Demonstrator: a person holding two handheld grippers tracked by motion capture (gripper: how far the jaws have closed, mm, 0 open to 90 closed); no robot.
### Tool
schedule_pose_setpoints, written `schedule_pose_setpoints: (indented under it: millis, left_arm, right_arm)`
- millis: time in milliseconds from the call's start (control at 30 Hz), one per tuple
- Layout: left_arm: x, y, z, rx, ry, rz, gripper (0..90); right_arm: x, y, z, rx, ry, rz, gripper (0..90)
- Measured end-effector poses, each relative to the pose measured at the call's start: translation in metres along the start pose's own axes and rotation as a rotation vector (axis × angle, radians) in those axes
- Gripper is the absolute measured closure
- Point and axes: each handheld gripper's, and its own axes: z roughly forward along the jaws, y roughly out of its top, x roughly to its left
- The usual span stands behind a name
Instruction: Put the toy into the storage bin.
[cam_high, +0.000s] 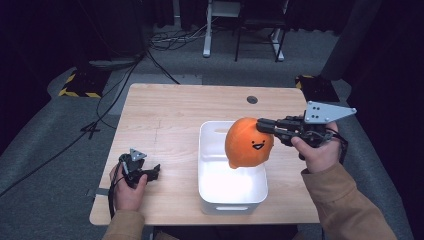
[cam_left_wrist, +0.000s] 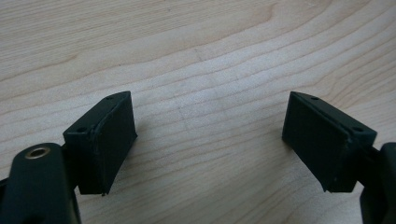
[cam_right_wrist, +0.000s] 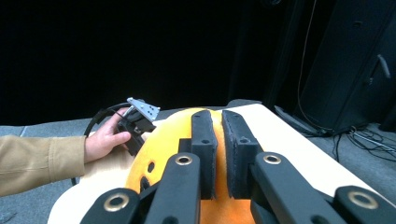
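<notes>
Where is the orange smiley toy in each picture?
High view: the orange toy hangs right of centre, above the white bin, pinched by the right claw.
Left gripper view: not in it; the open left claw faces bare wooden table.
Right gripper view: bottom centre, the toy sits behind the black jaws.
Shared landmark: the wooden table.

the table (cam_high: 170, 110) is pale wood with a fine, wavy grain and a smooth matt finish. the white bin (cam_high: 210, 150) looks like smooth plastic with a slight sheen inside. the orange toy (cam_high: 245, 142) has a soft, matt, cloth-like skin. the left gripper (cam_left_wrist: 210, 140) has matt black pads (cam_left_wrist: 112, 144) with a dull rubbery face. the right gripper (cam_right_wrist: 218, 154) has black plastic arms with brass-coloured metal rivets (cam_right_wrist: 183, 160). the sleeve (cam_high: 350, 205) is tan woven cloth.
</notes>
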Motion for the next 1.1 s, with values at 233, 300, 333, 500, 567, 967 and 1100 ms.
schedule_pose_setpoints:
  millis: [233,300,333,500,567,967,1100]
  left_arm:
    - [0.0,0.0,0.0,0.001,-0.002,0.005,17.7]
    - [0.0,0.0,0.0,0.001,-0.003,0.005,17.7]
    - [0.0,0.0,0.0,0.001,-0.003,0.005,17.7]
    - [0.0,0.0,0.0,0.001,-0.002,0.007,17.7]
    - [0.0,0.0,0.0,0.001,-0.003,0.007,17.7]
    - [0.0,0.0,0.0,0.001,-0.008,0.009,17.8]
    - [0.0,0.0,0.0,0.001,-0.008,0.01,17.8]
  right_arm:
    - [0.01,-0.006,0.015,0.019,0.03,0.004,84.5]
    - [0.013,-0.009,0.019,0.026,0.038,0.005,84.4]
    - [0.013,-0.009,0.019,0.026,0.038,0.005,84.4]
    - [0.023,-0.017,0.03,0.061,0.059,0.002,84.4]
    - [0.027,-0.019,0.035,0.072,0.073,0.002,84.4]
    - [0.047,-0.034,0.051,0.133,0.141,0.013,84.2]
    - [0.05,-0.043,0.05,0.162,0.151,0.04,84.1]
